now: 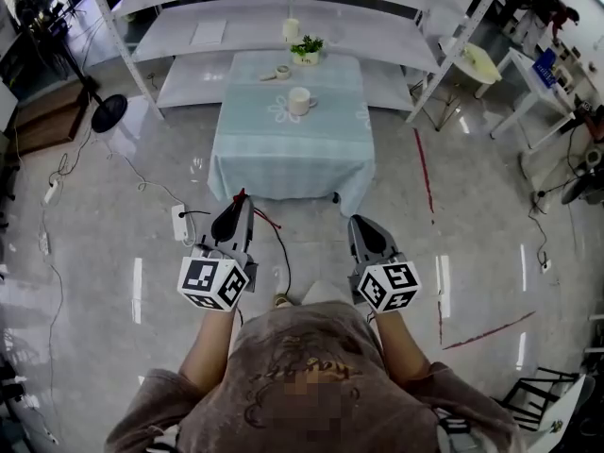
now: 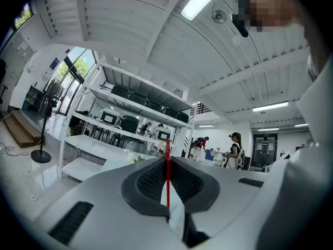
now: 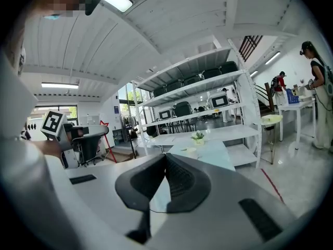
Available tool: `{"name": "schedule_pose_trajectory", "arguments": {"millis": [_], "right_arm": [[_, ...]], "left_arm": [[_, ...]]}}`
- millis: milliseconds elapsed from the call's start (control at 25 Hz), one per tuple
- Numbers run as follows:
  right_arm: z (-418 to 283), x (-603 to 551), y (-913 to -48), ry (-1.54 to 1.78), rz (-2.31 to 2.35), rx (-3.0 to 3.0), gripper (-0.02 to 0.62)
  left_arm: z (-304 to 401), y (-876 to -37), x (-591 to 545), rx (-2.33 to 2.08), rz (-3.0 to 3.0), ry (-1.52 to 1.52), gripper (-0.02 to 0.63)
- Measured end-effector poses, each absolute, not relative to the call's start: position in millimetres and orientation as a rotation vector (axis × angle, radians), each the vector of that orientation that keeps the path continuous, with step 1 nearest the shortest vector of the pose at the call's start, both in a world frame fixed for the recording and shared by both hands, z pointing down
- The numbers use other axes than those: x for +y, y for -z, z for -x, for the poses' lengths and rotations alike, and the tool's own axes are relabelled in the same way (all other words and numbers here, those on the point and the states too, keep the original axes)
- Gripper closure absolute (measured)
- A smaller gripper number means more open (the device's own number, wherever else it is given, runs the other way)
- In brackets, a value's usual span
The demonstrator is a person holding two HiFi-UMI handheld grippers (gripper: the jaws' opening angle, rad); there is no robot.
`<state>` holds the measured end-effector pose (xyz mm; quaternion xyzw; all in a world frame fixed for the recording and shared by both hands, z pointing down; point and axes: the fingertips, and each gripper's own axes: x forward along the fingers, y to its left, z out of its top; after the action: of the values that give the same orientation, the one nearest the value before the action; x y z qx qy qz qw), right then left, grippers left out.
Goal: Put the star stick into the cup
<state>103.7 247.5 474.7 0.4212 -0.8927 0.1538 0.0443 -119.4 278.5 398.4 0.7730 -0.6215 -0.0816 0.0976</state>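
**Stick clamped in left gripper, cup on table ahead**

Head view: left gripper [image 1: 236, 217] has the red star stick [image 1: 240, 197] poking out of its tip. Right gripper [image 1: 362, 226] is level beside it. The cup [image 1: 299, 101] sits on the cloth-covered table [image 1: 283, 163], well apart from both.

Left gripper view: jaws pinched on the stick, which stands upright.

Right gripper view: jaws pressed together, nothing between them.
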Motion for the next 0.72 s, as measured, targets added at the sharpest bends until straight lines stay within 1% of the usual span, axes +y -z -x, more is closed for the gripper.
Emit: {"name": "schedule_pose_trajectory", "arguments": {"millis": [320, 720], "right_arm": [[-105, 236, -488, -0.490, -1.338, -2.695, 0.601], [-89, 162, -491, -0.488, -1.332, -2.720, 0.600]], "left_arm": [[126, -402, 260, -1.827, -2.300, 0.277, 0.574], [136, -410, 188, -1.838, -2.286, 0.288, 0.574]]}}
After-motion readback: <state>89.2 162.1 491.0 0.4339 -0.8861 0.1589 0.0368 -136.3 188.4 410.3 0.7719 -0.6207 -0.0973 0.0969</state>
